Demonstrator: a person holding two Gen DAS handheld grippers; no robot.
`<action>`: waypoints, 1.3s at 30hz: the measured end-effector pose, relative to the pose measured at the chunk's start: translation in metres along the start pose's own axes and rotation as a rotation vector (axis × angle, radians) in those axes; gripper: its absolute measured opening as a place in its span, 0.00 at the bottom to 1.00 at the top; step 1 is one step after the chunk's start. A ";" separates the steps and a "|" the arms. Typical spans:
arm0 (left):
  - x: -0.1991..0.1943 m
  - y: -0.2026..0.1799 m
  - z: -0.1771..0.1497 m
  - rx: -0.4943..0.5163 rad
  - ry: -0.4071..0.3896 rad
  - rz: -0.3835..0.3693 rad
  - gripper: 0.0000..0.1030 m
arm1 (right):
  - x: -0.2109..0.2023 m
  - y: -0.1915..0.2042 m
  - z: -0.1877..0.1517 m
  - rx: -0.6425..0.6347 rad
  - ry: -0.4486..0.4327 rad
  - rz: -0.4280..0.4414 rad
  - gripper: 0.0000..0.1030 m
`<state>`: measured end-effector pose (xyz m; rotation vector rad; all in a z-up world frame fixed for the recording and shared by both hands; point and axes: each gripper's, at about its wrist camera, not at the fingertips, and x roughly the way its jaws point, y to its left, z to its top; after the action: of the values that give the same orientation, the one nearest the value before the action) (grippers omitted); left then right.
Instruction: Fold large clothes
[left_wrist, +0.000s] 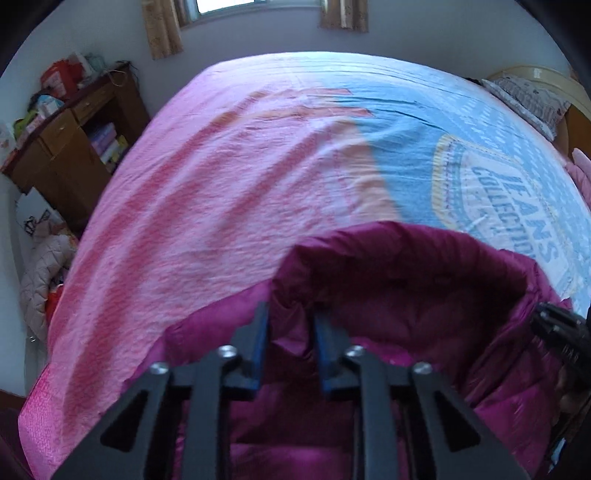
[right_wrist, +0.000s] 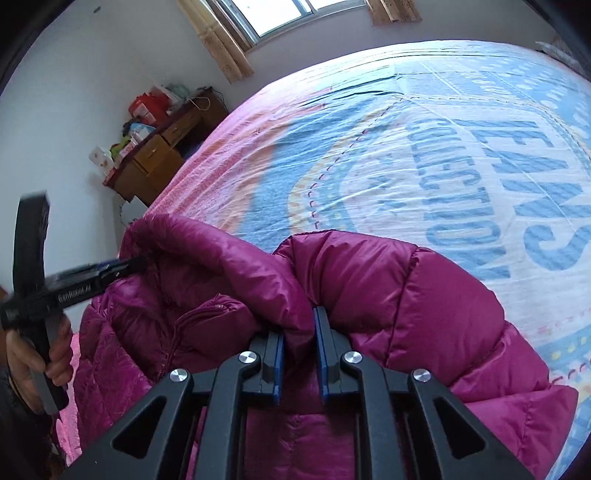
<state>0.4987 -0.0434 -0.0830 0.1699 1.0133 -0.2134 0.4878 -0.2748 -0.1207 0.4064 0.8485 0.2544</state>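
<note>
A magenta quilted down jacket (left_wrist: 406, 288) (right_wrist: 399, 280) lies at the near edge of a bed, its upper part bunched and raised. In the left wrist view my left gripper (left_wrist: 291, 314) is shut on a fold of the jacket, with fabric pinched between the blue pads. From the right wrist view the left gripper (right_wrist: 125, 267) shows at the far left, biting the jacket's left edge, held by a person's hand (right_wrist: 26, 354). My right gripper (right_wrist: 299, 325) is shut on a thick fold of the jacket near its middle. It also appears at the right edge as the right gripper (left_wrist: 561, 332).
The bed sheet (left_wrist: 221, 184) (right_wrist: 406, 147) is pink on the left and blue with a "JEANS COLLECTION" print on the right. A cluttered wooden desk (left_wrist: 74, 140) (right_wrist: 159, 158) stands by the wall. A pillow (left_wrist: 524, 99) lies far right; a pale quilted coat (left_wrist: 40, 273) lies on the floor.
</note>
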 end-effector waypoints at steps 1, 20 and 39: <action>-0.001 0.008 -0.006 -0.027 -0.001 -0.010 0.19 | 0.000 -0.002 -0.001 0.005 -0.007 0.005 0.11; 0.020 0.022 -0.044 -0.065 -0.130 0.071 0.39 | -0.084 0.033 0.006 -0.072 -0.255 -0.193 0.23; -0.033 0.048 -0.053 -0.212 -0.196 -0.117 0.58 | 0.013 0.036 -0.015 -0.120 0.001 0.047 0.19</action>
<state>0.4506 0.0191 -0.0801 -0.1022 0.8448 -0.2233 0.4824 -0.2340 -0.1225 0.3147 0.8208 0.3471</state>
